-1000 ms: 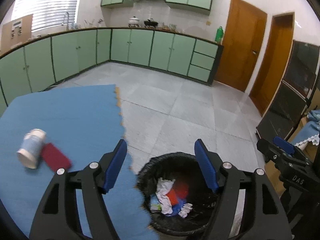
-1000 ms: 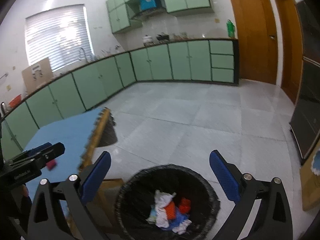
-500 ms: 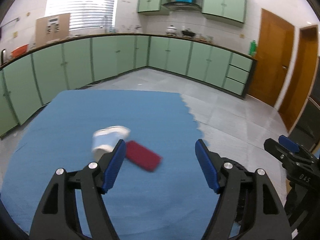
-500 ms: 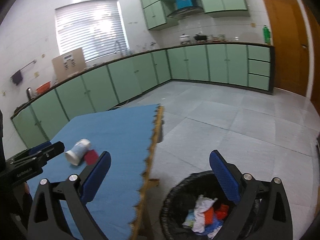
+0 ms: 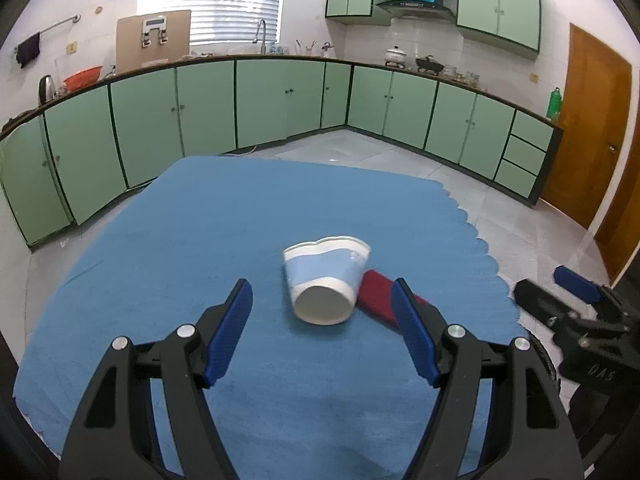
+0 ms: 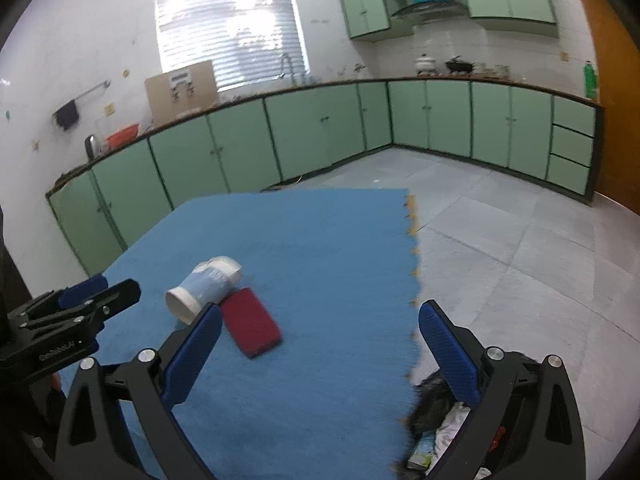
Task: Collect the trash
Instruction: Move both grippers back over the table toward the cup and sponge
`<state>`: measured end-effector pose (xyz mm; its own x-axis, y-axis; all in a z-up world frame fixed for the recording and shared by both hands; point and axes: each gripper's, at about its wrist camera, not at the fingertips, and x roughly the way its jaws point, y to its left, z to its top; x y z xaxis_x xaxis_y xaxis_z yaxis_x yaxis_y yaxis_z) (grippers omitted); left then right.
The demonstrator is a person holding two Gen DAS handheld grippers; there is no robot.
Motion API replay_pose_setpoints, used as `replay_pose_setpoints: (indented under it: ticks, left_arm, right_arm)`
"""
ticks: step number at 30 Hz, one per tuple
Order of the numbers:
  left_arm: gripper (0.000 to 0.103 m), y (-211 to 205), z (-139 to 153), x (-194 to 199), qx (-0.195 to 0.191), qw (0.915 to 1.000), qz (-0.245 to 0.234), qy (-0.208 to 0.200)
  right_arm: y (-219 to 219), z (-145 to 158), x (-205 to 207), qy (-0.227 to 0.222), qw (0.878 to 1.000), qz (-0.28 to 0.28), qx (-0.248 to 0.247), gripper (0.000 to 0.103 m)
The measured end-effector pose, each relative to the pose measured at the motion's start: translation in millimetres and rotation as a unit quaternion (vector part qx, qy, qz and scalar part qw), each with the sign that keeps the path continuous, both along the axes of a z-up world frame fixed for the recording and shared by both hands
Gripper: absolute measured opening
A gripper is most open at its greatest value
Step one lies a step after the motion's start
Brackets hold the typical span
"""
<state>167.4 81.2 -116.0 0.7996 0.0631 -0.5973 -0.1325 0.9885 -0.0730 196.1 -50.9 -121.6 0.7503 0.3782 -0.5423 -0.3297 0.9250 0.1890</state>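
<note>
Left hand-held gripper (image 5: 322,330): open, empty, facing the paper cup (image 5: 325,280). Cup: on its side, mid-table (image 5: 160,240), touching the red pad (image 5: 378,298). Right hand-held gripper (image 6: 320,354): open, empty, near the table's right edge above the trash bin (image 6: 434,408). Step: likely approach; next, close on the cup.

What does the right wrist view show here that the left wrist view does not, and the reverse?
Only the right wrist view shows the trash bin's contents, paper scraps in a black liner, below the table's right edge; the left view catches just a dark sliver of rim. Only the left wrist view shows the wooden doors in full and the paper cup's closed base facing the camera. Both show the tipped cup touching the red flat item on the blue table mat, the green cabinets, and the left gripper and right gripper, both open and empty.
</note>
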Motion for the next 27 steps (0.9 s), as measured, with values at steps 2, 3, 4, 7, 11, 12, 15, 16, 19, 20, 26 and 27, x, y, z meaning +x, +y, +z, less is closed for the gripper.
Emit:
replay_pose_setpoints:
  ticks: [2, 3, 4, 7, 11, 12, 15, 16, 19, 20, 26, 27]
  left_arm:
    - [0.069, 4, -6, 1, -0.002, 1.0000, 0.004, 0.005]
    - [0.069, 6, -8, 2, -0.002, 1.0000, 0.005, 0.007]
    - [0.069, 8, -10, 4, -0.003, 0.9999, 0.005, 0.010]
    - [0.069, 15, -16, 7, -0.003, 0.9998, 0.009, 0.019]
    - [0.069, 23, -25, 10, -0.004, 0.9995, 0.015, 0.028]
    - [0.069, 25, -26, 10, -0.004, 0.9994, 0.017, 0.031]
    - [0.069, 29, -29, 13, -0.004, 0.9992, 0.019, 0.035]
    - [0.069, 30, -30, 14, -0.005, 0.9991, 0.019, 0.037]
    - [0.069, 33, -34, 16, -0.009, 0.9989, 0.021, 0.041]
    - [0.069, 34, -34, 18, -0.010, 0.9988, 0.022, 0.042]
    - [0.069, 39, -37, 23, -0.016, 0.9985, 0.024, 0.046]
    - [0.069, 40, -38, 23, -0.017, 0.9985, 0.024, 0.047]
  right_arm:
    - [10, -6, 3, 0.006, 1.000, 0.008, -0.002, 0.096]
    - [17, -10, 6, 0.010, 1.000, 0.014, -0.006, 0.095]
    - [19, -12, 7, 0.013, 1.000, 0.017, -0.008, 0.094]
    - [28, -19, 12, 0.026, 0.999, 0.030, -0.014, 0.093]
    - [37, -26, 16, 0.039, 0.998, 0.041, -0.023, 0.092]
    - [39, -28, 17, 0.042, 0.998, 0.043, -0.024, 0.092]
    - [44, -33, 20, 0.050, 0.997, 0.048, -0.032, 0.090]
    - [46, -35, 22, 0.056, 0.997, 0.049, -0.037, 0.090]
    - [50, -40, 27, 0.070, 0.995, 0.056, -0.041, 0.088]
    - [52, -41, 28, 0.073, 0.995, 0.058, -0.044, 0.087]
    - [62, -51, 37, 0.100, 0.991, 0.067, -0.061, 0.080]
    - [63, -52, 38, 0.103, 0.990, 0.068, -0.063, 0.078]
